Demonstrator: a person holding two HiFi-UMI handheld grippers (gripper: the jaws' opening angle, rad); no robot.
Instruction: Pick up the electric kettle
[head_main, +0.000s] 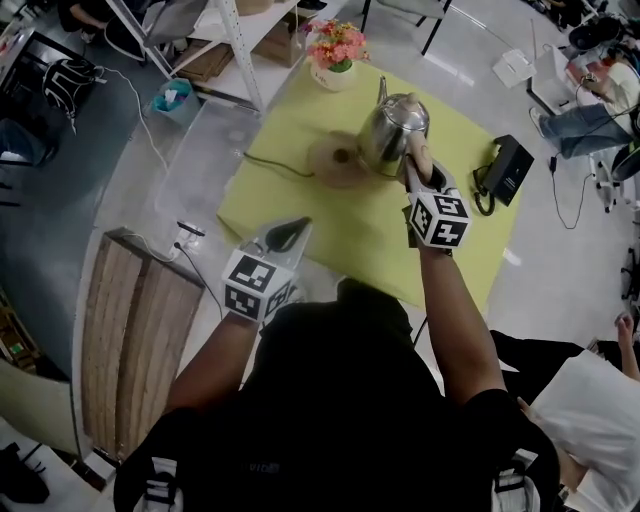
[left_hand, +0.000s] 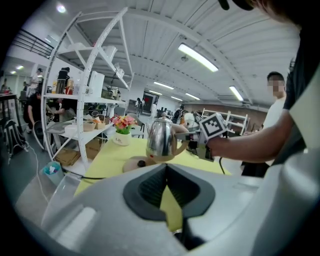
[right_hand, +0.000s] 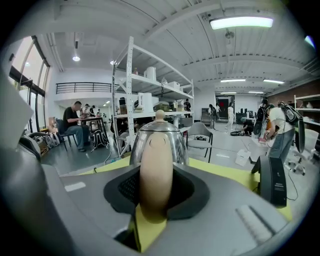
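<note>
Pinches the rounded beige handle (right_hand: 156, 150) of the polished steel electric kettle (head_main: 393, 125) with the right tool (right_hand: 156, 175), a dark ribbed pad (right_hand: 187, 187) pressed on either side. Reaches over the yellow-green cloth-covered counter (head_main: 310, 200) with the marker cube (head_main: 440, 218) uppermost. Finds the kettle near the counter's middle, upright, spout pointing away toward a white pot of pink and orange flowers (head_main: 335, 55) at the far edge. Has it just beside a round tan base disc (head_main: 335, 160) with a dark centre, overlapping the disc's right rim in the head view; seems to hang slightly clear of the cloth in the left gripper view, though hard to tell at that size. Holds the left tool (left_hand: 166, 172) at the counter's near edge, well apart from the kettle, jaws pressed together on nothing, with only yellow cloth showing through the gap lower down. Shows a black cable (head_main: 275, 163) trailing left from the disc across the cloth and off the counter, a black desk telephone (head_main: 505, 168) at the counter's right edge, and white metal shelving (left_hand: 95, 100) beyond the far left corner.
</note>
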